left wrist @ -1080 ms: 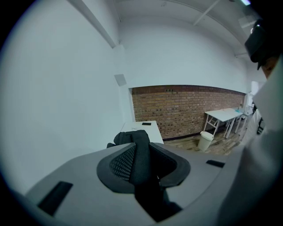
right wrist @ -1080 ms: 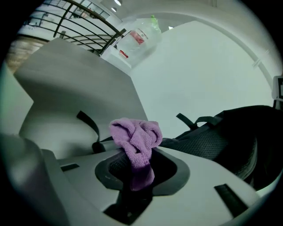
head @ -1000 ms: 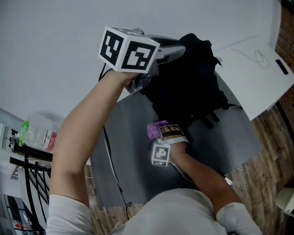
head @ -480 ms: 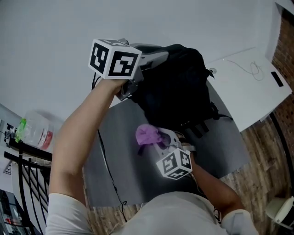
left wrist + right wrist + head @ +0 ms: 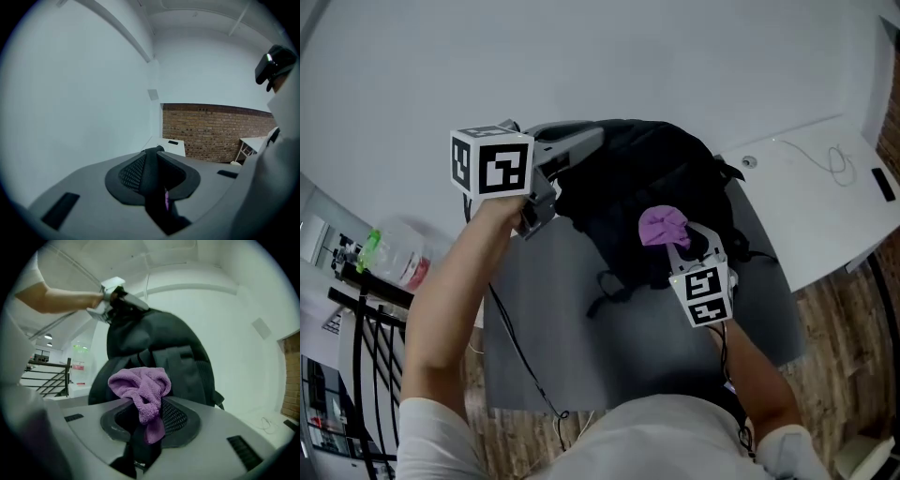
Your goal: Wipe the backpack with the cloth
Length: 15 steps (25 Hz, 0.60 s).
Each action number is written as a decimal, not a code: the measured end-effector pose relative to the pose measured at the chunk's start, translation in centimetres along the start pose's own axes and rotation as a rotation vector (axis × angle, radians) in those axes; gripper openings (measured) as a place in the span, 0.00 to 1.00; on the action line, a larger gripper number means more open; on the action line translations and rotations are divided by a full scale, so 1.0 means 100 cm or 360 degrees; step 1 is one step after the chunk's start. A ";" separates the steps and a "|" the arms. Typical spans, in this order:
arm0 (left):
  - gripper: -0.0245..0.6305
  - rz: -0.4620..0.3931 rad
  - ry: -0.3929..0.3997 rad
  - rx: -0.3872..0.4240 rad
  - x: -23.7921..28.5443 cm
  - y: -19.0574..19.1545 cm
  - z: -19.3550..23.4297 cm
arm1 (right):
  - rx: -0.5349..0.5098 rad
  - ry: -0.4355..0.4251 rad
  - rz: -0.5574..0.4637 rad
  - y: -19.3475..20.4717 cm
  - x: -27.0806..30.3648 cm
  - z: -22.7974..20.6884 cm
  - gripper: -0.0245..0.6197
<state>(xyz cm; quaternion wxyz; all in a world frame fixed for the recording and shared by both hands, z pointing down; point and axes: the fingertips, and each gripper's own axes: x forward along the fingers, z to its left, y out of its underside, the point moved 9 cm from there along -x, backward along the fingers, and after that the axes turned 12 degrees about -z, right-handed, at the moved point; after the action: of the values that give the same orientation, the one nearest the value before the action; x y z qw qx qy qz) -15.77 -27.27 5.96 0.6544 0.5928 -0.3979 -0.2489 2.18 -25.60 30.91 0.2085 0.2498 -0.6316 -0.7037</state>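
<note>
Now, black backpack [image 5: 647,183] upright, purple cloth [image 5: 662,225] in right gripper [image 5: 674,241]

Backpack [image 5: 647,178]: black woven cloth, matt finish noted; straps seen padded, mesh-faced.
Cloth [image 5: 662,226]: purple terry, soft fuzzy looped pile observed.
Floor mat [image 5: 572,319]: grey, matt, smooth surface recorded.
Floor [image 5: 848,319]: wood planks, dull brown grain seen.
Far wall [image 5: 211,133]: rough red brick noted.
Desk [image 5: 806,187]: white, smooth, faintly satin top observed.
</note>
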 end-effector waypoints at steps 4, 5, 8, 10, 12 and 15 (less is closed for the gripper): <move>0.14 0.0052 -0.0008 0.0002 -0.026 0.000 -0.034 | -0.0070 -0.0043 0.0025 0.019 0.033 0.004 0.21; 0.14 0.0068 -0.0011 0.0006 -0.031 0.000 -0.044 | -0.0071 -0.0058 0.0007 0.018 0.040 0.005 0.21; 0.14 0.0119 -0.0042 -0.0004 -0.041 0.002 -0.064 | -0.0057 -0.0134 -0.0026 0.018 0.059 0.007 0.21; 0.14 0.0132 -0.0073 -0.0047 -0.050 0.004 -0.066 | -0.0056 -0.0204 -0.0025 0.015 0.075 0.012 0.21; 0.14 0.0118 -0.0107 -0.0111 -0.061 0.004 -0.064 | -0.0062 -0.0295 -0.0009 0.009 0.092 0.023 0.21; 0.14 0.0065 -0.0133 -0.0210 -0.075 0.004 -0.059 | -0.0079 -0.0461 0.0022 0.004 0.115 0.042 0.21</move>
<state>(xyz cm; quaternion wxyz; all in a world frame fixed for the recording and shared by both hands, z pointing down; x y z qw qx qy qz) -15.25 -17.80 4.80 0.6797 0.5293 -0.4198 -0.2856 -9.48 -29.35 30.58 0.1260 0.1359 -0.6393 -0.7463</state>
